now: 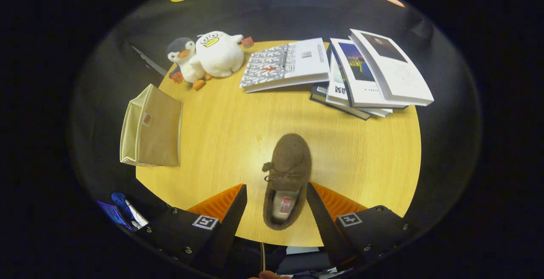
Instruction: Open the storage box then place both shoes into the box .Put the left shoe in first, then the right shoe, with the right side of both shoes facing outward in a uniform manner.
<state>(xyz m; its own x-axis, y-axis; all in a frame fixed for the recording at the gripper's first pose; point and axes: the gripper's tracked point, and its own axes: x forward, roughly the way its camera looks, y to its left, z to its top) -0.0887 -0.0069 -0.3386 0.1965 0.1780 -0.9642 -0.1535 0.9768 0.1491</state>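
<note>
My tool [275,204] is spread wide, its fingers flanking the heel of the brown shoe [287,179] without touching it. The shoe's long axis runs straight ahead, toe pointing away. The storage box [151,128] sits left of the shoe on the desk [361,155].

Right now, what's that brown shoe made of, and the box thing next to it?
The shoe, between the open gripper fingers, looks like soft fuzzy fabric, maybe fleece or suede: its surface is matte and nubby, with a little bow. The storage box, off to the left, looks like beige cloth over stiff panels: flat matte sides with stitched edges.
</note>
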